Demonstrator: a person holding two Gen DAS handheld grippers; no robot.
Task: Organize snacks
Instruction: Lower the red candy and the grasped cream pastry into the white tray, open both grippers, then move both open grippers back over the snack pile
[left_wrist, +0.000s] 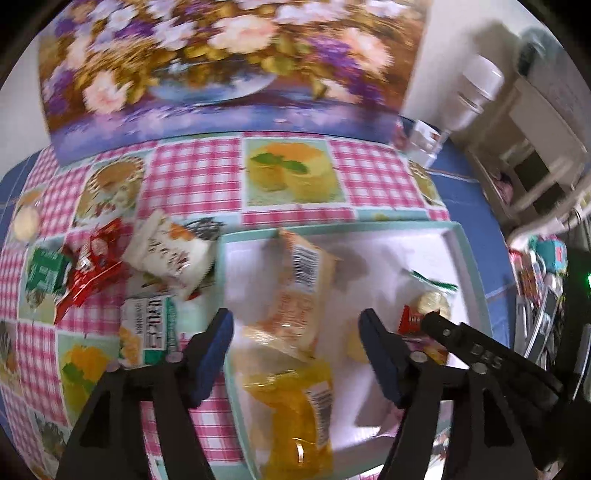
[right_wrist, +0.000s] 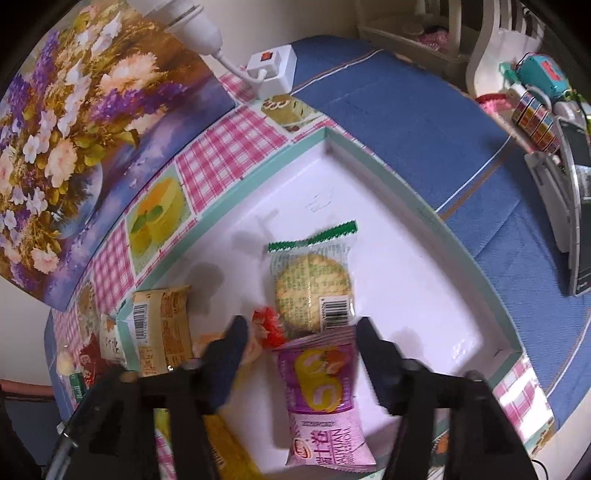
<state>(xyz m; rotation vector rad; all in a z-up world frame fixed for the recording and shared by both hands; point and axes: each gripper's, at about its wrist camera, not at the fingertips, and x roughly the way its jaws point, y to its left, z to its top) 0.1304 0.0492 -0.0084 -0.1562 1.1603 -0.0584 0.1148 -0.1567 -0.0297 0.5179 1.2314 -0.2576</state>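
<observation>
Left wrist view: the left gripper (left_wrist: 295, 325) is seen with its jaws spread wide and nothing grasped, hung over the near-left part of a white tray (left_wrist: 466, 236) with a mint-green rim. Between and just ahead of its fingers an orange-and-white packet (left_wrist: 301, 291) is laid in the tray, and below it, nearer the tool, a yellow packet (left_wrist: 295, 413). Outside the tray, ahead and to the left of the tool, a loose group is spread on the checked tablecloth (left_wrist: 192, 173): a white packet (left_wrist: 170, 254), a red wrapper (left_wrist: 92, 266), a green packet (left_wrist: 46, 271) and a green-and-white packet (left_wrist: 149, 332). The other tool's black finger is seen entering from the right.

Right wrist view: the right gripper (right_wrist: 299, 332) is likewise shown released, its jaws wide and empty. A purple packet (right_wrist: 321, 398) is lying in the tray between its fingers; no contact with either finger can be made out. Just ahead, a round cracker in a clear green-edged wrapper (right_wrist: 314, 284) is resting on the tray floor, with a small red wrapper (right_wrist: 267, 326) beside it, near the left finger.
</observation>
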